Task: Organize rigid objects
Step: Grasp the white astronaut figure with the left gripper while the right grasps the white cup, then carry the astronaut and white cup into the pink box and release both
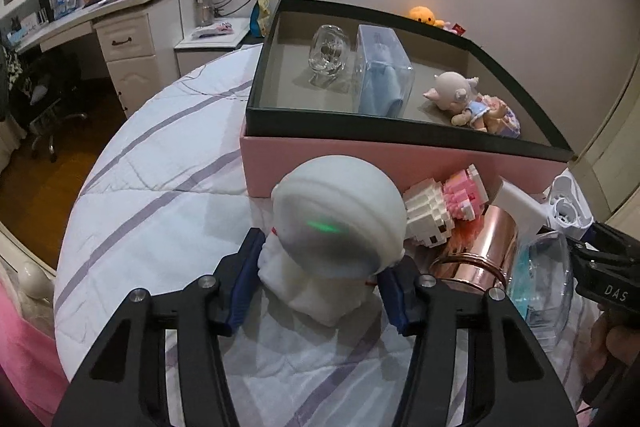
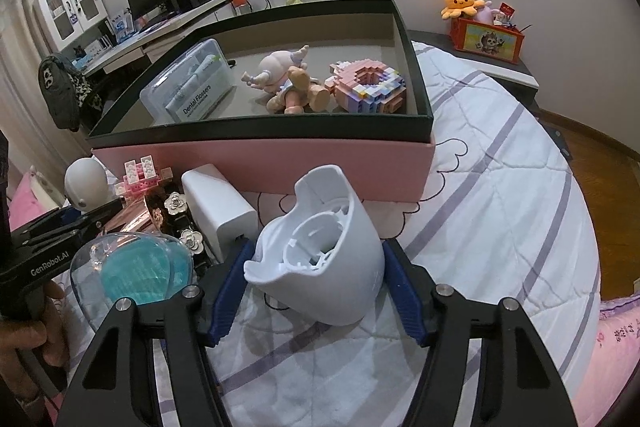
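Left gripper [image 1: 324, 287] pads against white figure [image 1: 336, 227]

Bed: I'm looking at a white quilt [image 2: 500, 195] with lilac stripes, and everything sits on it.
Box: the pink box [image 2: 280, 163] with a black-rimmed tray on top stands toward the bed's far edge.
Near side of the box, left part: I see a white round-headed figure [image 1: 340, 223] on the quilt, a pink-and-white brick model [image 1: 444, 207] just beside it.
Middle: a rose-gold cylinder [image 1: 480, 247], a clear case with teal contents [image 2: 136, 271], a white block [image 2: 220, 211], crowded together.
Right part: a white hollow shell [image 2: 324, 251] on the quilt, near the box wall.
Right edge: bare quilt.
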`<state>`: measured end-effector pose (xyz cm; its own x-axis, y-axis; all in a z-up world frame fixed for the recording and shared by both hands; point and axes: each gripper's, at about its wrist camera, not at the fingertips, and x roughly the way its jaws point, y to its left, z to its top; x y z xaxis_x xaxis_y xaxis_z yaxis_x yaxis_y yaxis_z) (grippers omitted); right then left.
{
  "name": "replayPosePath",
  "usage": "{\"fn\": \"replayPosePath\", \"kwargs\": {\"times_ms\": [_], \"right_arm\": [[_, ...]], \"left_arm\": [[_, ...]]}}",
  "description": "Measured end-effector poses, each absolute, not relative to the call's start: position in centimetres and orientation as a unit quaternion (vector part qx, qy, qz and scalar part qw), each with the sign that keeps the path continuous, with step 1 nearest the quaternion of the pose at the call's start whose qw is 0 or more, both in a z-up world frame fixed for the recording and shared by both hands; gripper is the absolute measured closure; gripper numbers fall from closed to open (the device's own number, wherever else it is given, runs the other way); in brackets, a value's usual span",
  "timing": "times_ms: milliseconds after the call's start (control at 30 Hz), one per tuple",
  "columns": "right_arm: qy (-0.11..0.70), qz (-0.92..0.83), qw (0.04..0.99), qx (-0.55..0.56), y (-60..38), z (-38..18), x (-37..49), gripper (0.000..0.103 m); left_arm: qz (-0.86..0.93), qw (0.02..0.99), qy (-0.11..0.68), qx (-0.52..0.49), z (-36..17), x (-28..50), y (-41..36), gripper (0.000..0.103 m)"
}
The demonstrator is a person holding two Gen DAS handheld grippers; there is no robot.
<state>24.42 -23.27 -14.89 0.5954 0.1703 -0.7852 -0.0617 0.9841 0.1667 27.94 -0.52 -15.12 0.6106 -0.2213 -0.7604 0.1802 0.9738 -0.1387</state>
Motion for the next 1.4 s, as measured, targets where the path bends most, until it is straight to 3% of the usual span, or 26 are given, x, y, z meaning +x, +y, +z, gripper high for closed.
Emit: {"fn": "replayPosePath", "kwargs": {"times_ms": [667, 1100, 1400], "right_arm": [[0.421, 0.071, 0.901, 0.071, -23.7, -11.9, 22.1, 0.037], [0.393, 0.09, 0.913, 0.061, -23.1, -8.2, 22.9, 0.037], [0.359, 0.106, 0.926, 0.041, -22.0, -4.2, 27.6, 0.037]], "left_arm": [[-0.108, 0.911, 0.397, -0.034, -12.5, 25.7, 0.6, 0.05], [-0.111, 0.931, 0.348, -0.014, -7.3, 25.2, -0.1, 0.05], [-0.126, 0.945, 0.302, 0.0, -2.2, 29.1, -1.8, 0.05]]}}
